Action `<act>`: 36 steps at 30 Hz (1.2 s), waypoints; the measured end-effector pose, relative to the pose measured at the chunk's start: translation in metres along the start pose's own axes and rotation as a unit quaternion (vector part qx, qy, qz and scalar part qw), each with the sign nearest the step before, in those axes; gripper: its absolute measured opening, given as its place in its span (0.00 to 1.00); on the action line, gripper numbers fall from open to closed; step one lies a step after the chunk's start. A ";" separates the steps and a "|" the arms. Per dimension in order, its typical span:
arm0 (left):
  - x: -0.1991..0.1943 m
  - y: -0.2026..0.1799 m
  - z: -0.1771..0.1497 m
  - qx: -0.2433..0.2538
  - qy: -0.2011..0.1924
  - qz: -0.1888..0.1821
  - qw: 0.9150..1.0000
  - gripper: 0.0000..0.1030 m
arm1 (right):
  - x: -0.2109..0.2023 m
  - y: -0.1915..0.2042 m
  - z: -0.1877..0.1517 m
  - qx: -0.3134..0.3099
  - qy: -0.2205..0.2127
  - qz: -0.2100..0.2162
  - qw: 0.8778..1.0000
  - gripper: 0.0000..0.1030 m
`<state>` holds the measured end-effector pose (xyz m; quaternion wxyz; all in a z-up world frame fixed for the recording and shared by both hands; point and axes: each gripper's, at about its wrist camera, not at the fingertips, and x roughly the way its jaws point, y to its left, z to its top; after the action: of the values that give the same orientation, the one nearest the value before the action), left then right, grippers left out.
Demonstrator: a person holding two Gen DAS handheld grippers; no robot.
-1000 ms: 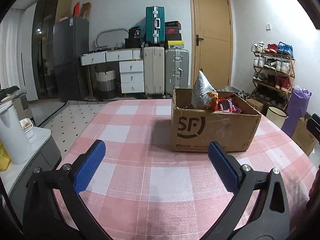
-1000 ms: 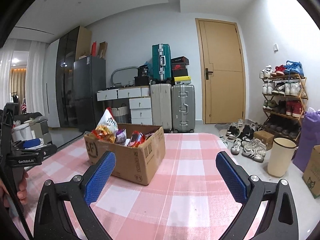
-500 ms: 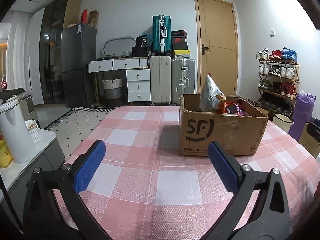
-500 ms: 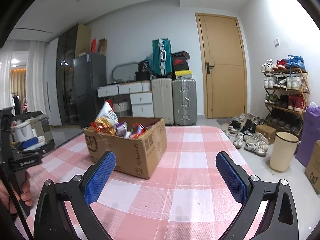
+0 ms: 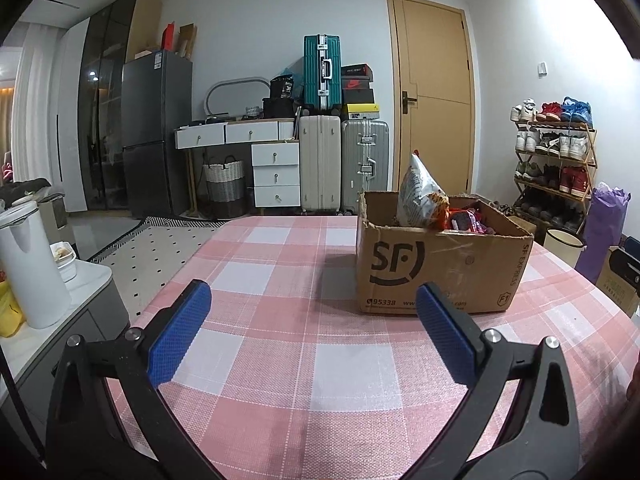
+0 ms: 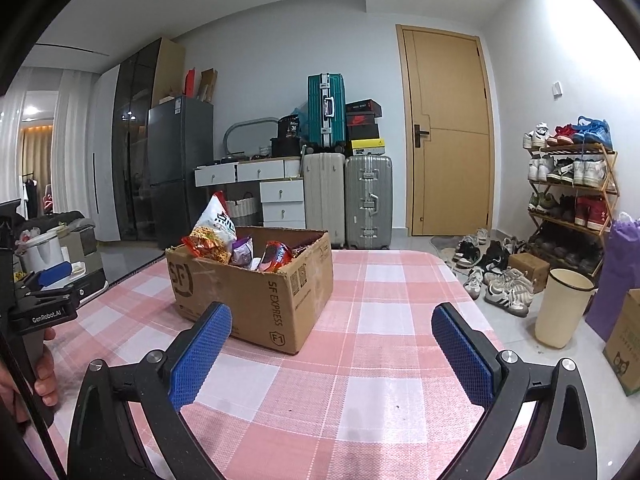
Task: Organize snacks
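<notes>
A brown SF cardboard box stands on the pink checked tablecloth; it also shows in the right wrist view. Snack packs fill it: a tall white and orange bag stands upright, also in the right wrist view, with red and purple packs beside it. My left gripper is open and empty, low over the cloth, left of and short of the box. My right gripper is open and empty, short of the box's right corner.
The left gripper's body and the hand holding it show at the left edge of the right wrist view. A white kettle stands on a side counter left of the table. Shoes, a cream bin and a shoe rack stand right of the table.
Both views have tilted up and dropped lower toward the table. The box looks a little nearer in both. Both grippers stay open and empty.
</notes>
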<state>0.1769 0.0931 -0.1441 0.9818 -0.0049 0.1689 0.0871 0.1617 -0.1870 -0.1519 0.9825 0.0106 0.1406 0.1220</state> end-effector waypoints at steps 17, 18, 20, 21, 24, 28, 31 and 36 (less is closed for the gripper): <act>0.001 -0.001 -0.003 -0.003 -0.002 0.006 1.000 0.99 | 0.002 0.000 -0.002 0.000 -0.001 -0.001 1.000 0.99; 0.000 -0.001 -0.003 -0.003 -0.002 0.006 1.000 0.99 | 0.002 0.000 -0.002 0.000 -0.001 -0.001 1.000 0.99; 0.001 -0.001 -0.003 -0.003 -0.002 0.006 1.000 0.99 | 0.002 0.001 -0.002 0.000 0.000 -0.002 1.000 0.99; 0.001 -0.001 -0.003 -0.003 -0.002 0.006 1.000 0.99 | 0.003 0.001 -0.003 0.000 0.001 -0.004 1.000 0.99; 0.000 -0.001 -0.003 -0.003 -0.001 0.006 1.000 0.99 | 0.002 0.000 -0.004 0.002 0.001 -0.006 1.000 0.99; 0.000 -0.001 -0.003 -0.002 -0.001 0.006 1.000 0.99 | 0.002 -0.001 -0.004 0.002 0.001 -0.005 1.000 0.99; 0.000 -0.001 -0.003 -0.002 -0.001 0.009 1.000 0.99 | 0.002 -0.001 -0.003 0.002 0.001 -0.006 1.000 0.99; -0.003 -0.001 -0.004 -0.002 -0.002 0.009 1.000 0.99 | 0.002 -0.001 -0.003 0.002 0.002 -0.006 1.000 0.99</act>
<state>0.1734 0.0914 -0.1468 0.9813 -0.0051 0.1665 0.0961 0.1628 -0.1874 -0.1552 0.9829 0.0118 0.1425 0.1162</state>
